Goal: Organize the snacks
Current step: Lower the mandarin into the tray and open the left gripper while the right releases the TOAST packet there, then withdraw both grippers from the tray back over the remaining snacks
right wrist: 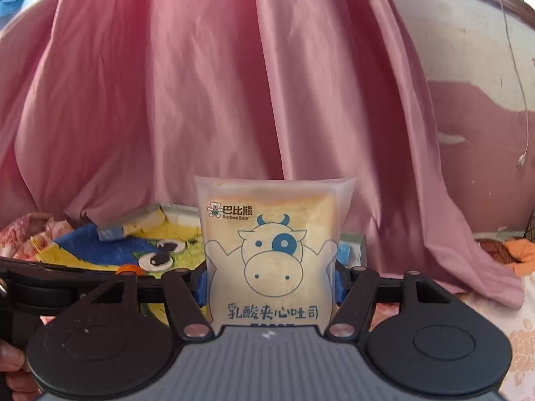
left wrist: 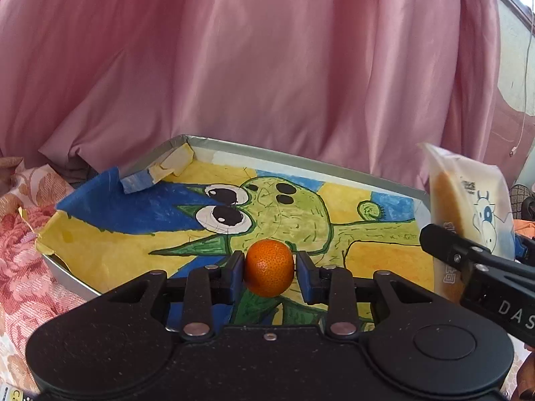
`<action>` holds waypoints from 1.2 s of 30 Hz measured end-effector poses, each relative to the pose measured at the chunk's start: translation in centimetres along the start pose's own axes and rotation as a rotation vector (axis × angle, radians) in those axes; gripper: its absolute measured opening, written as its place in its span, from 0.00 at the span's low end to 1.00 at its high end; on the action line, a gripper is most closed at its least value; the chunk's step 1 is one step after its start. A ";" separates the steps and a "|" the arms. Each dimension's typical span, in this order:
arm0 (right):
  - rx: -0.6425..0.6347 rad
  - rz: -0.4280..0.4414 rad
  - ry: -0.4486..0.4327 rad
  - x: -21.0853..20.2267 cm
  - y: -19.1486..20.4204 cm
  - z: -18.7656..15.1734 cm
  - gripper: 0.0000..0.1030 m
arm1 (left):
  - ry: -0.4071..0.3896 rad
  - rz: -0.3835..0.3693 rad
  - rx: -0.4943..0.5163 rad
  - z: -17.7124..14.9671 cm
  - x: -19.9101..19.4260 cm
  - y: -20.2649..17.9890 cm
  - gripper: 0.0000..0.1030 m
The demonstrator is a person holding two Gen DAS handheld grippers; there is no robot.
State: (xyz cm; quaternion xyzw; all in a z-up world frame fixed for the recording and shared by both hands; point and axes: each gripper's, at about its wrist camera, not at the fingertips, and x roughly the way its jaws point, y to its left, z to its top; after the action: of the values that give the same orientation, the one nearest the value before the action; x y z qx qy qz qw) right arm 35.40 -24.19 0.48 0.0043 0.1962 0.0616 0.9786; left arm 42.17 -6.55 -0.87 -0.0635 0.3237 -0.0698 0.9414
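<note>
A small orange mandarin (left wrist: pixel 269 269) sits between the blue pads of my left gripper (left wrist: pixel 269 264), which is shut on it just above the near part of a metal tray (left wrist: pixel 301 153). The tray is lined with a painted green cartoon figure on yellow and blue. My right gripper (right wrist: pixel 271 284) is shut on a wrapped bread packet (right wrist: pixel 272 250) with a blue cow print, held upright. In the left wrist view that bread packet (left wrist: pixel 474 200) hangs over the tray's right edge, in the right gripper (left wrist: pixel 468 254). The right wrist view catches a sliver of the mandarin (right wrist: pixel 128 269) at lower left.
A pink curtain (left wrist: pixel 267 60) hangs right behind the tray. Floral red-and-white cloth (left wrist: pixel 23 267) covers the surface around it. Peeling tape and a blue paper flap (left wrist: pixel 140 180) lie at the tray's far left corner. An orange cloth (right wrist: pixel 521 254) lies far right.
</note>
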 end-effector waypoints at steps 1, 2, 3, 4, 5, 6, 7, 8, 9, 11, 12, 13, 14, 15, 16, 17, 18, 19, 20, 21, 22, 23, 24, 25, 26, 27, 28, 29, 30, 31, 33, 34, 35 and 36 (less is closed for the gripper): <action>0.000 0.003 0.008 0.2 0.0 -0.1 0.67 | 0.008 -0.004 -0.005 -0.1 0.1 0.1 0.35; 0.000 0.005 0.015 0.3 0.0 -0.2 0.67 | 0.012 -0.007 -0.011 -0.2 0.2 0.1 0.35; 0.003 0.005 0.024 0.4 -0.2 -0.3 0.69 | 0.012 -0.004 -0.017 -0.2 0.2 0.2 0.35; 0.009 0.008 0.033 0.6 -0.3 -0.3 0.70 | 0.010 0.002 -0.021 -0.2 0.2 0.2 0.40; 0.015 0.013 0.041 0.8 -0.3 -0.3 0.71 | 0.009 0.004 -0.025 -0.2 0.1 0.2 0.47; 0.020 0.016 0.044 0.9 -0.4 -0.3 0.75 | 0.006 0.003 -0.029 -0.2 0.0 0.3 0.52; 0.021 0.014 0.045 0.8 -0.4 -0.4 0.77 | 0.000 0.003 -0.034 -0.1 -0.2 0.3 0.61; 0.021 0.012 0.039 0.7 -0.4 -0.4 0.81 | -0.008 0.004 -0.041 0.0 -0.5 0.3 0.70; 0.019 0.010 0.029 0.4 -0.5 -0.2 0.86 | -0.017 0.009 -0.049 0.0 -0.8 0.4 0.72; 0.016 0.013 0.013 0.0 -0.5 0.1 0.88 | -0.035 0.015 -0.071 0.1 -1.4 0.7 0.78; 0.016 0.007 0.007 -0.4 -0.6 0.3 0.90 | -0.042 0.016 -0.086 0.2 -1.9 0.9 0.79; 0.020 0.002 -0.002 -0.9 -0.7 0.3 0.91 | -0.049 0.018 -0.099 0.2 -2.3 1.1 0.81; 0.028 0.001 -0.014 -1.4 -0.7 0.2 0.93 | -0.058 0.019 -0.107 0.2 -2.9 1.3 0.81; 0.035 0.004 -0.030 -2.2 -0.7 0.2 0.96 | -0.069 0.022 -0.111 0.1 -3.6 1.5 0.81; 0.035 0.004 -0.048 -3.0 -0.7 0.1 0.97 | -0.080 0.026 -0.111 0.1 -4.4 1.7 0.82; 0.032 -0.004 -0.068 -3.9 -0.7 -0.1 1.00 | -0.092 0.032 -0.109 -0.1 -5.2 1.8 0.85; 0.026 -0.013 -0.093 -5.0 -0.7 -0.4 1.00 | -0.105 0.041 -0.105 -0.3 -6.0 2.0 0.87; 0.019 -0.013 -0.111 -6.0 -0.7 -0.6 1.00 | -0.125 0.055 -0.098 -0.5 -7.1 2.1 0.89; 0.013 -0.012 -0.123 -6.9 -0.6 -0.9 1.00 | -0.146 0.065 -0.090 -0.8 -8.1 2.1 0.89; 0.005 -0.013 -0.137 -8.0 -0.5 -1.3 1.00 | -0.160 0.072 -0.082 -1.1 -8.9 2.1 0.89; -0.004 -0.015 -0.150 -9.0 -0.3 -1.7 1.00 | -0.173 0.079 -0.073 -1.4 -10.0 2.2 0.89; -0.015 -0.017 -0.162 -9.9 0.0 -2.0 1.00 | -0.180 0.083 -0.069 -1.8 -10.8 2.2 0.89; -0.028 -0.017 -0.175 -10.9 0.3 -2.3 1.00 | -0.187 0.087 -0.065 -2.2 -11.8 2.3 0.89; -0.035 -0.017 -0.186 -11.8 0.6 -2.7 1.00 | -0.196 0.090 -0.063 -2.6 -12.8 2.3 0.89; -0.043 -0.015 -0.196 -12.7 1.1 -3.0 1.00 | -0.202 0.089 -0.059 -3.0 -13.6 2.4 0.89; -0.049 -0.014 -0.203 -13.5 1.5 -3.3 1.00 | -0.210 0.088 -0.053 -3.4 -14.6 2.4 0.89; -0.055 -0.012 -0.210 -14.3 1.9 -3.5 1.00 | -0.215 0.088 -0.045 -3.9 -15.5 2.4 0.89; -0.061 -0.005 -0.215 -15.0 2.4 -3.8 1.00 | -0.221 0.090 -0.039 -4.5 -16.4 2.4 0.89; -0.068 0.000 -0.218 -15.7 2.8 -4.1 1.00 | -0.224 0.091 -0.036 -5.0 -17.1 2.4 0.89; -0.072 0.005 -0.218 -16.4 3.3 -4.5 1.00 | -0.226 0.089 -0.033 -5.7 -18.1 2.5 0.89; -0.079 0.021 -0.211 -17.5 4.2 -5.2 1.00 | -0.222 0.080 -0.030 -7.1 -19.6 2.6 0.90; -0.080 0.028 -0.205 -17.9 4.6 -5.5 1.00 | -0.221 0.080 -0.025 -7.7 -20.2 2.7 0.90; -0.084 0.034 -0.201 -18.5 4.9 -5.9 1.00 | -0.219 0.082 -0.020 -8.3 -20.9 2.8 0.90; -0.093 0.038 -0.198 -19.1 5.3 -6.4 1.00 | -0.217 0.082 -0.013 -8.8 -21.5 2.9 0.90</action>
State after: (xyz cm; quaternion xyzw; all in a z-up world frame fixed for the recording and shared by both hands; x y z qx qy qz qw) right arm 14.87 -21.35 2.06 -0.0315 0.0954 0.0885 0.9910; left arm 20.24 -0.64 4.63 -0.0637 0.2226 -0.0220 0.9726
